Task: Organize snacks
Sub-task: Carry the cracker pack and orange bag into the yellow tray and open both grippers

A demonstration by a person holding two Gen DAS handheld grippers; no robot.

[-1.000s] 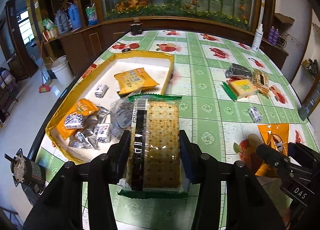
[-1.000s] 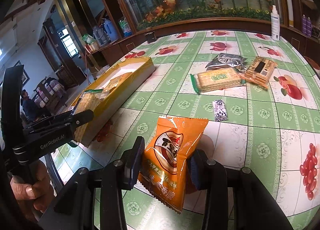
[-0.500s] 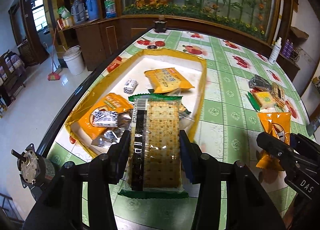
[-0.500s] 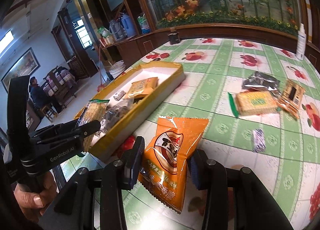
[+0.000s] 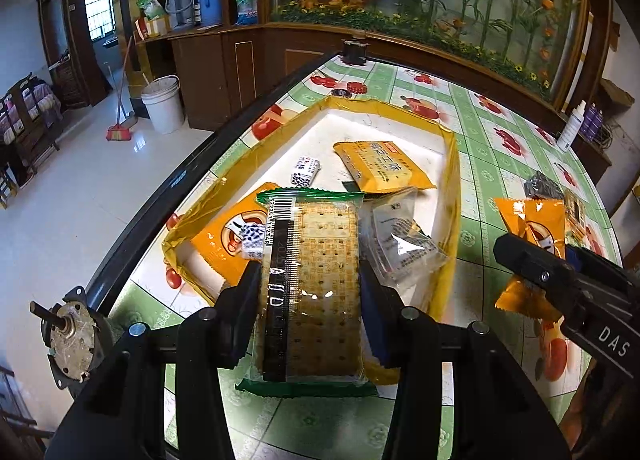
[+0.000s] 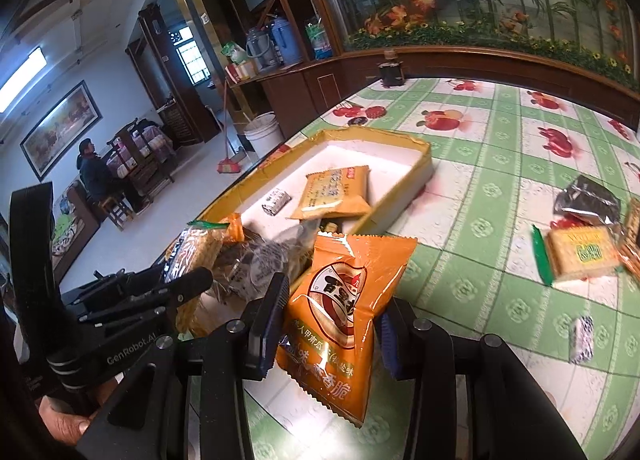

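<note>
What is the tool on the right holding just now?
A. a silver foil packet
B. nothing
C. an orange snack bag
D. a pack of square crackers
C: the right tool is clamped on the orange snack bag; the crackers sit in the other tool.

Tray [image 5: 450,164] near end crowded — far end bare

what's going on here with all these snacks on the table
A person is sorting snacks into a yellow-rimmed tray using two handheld grippers. The left gripper is shut on a pack of crackers, held over the near end of the tray, which already holds several packets. The right gripper is shut on an orange snack bag beside the tray. A few more snacks, including another cracker pack, lie on the green tablecloth.
</note>
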